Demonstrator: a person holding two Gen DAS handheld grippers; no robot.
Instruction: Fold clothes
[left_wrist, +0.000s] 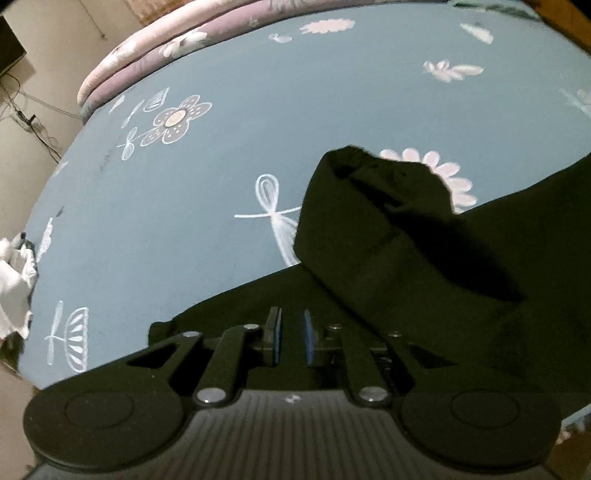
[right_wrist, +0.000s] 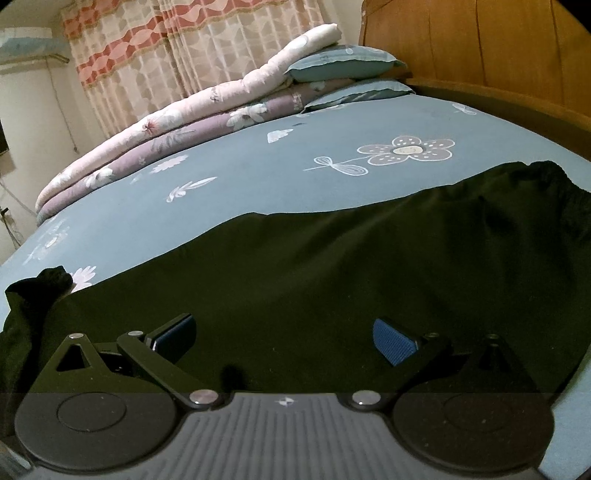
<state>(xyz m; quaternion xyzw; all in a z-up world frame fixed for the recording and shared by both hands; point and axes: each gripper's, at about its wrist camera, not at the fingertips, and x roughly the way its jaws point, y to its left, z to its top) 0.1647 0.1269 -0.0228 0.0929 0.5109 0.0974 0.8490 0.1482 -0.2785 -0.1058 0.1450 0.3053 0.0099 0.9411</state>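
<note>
garment: a dark garment is spread flat on the bed, filling the near part of both views.
left wrist view only: a sleeve is seen folded over onto the body of the garment; a crumpled white cloth is seen at the bed's left edge, and cables along the wall.
right wrist view only: a wooden headboard, stacked pillows and patterned curtains are shown.
both views: a folded floral quilt is laid along the far edge of the bed.
left gripper: jaws are held nearly closed with a narrow gap, nothing gripped, just above the garment's edge.
right gripper: jaws are spread wide, empty, over the garment.
obstruction: the lower part of each view is blocked by the gripper body.
</note>
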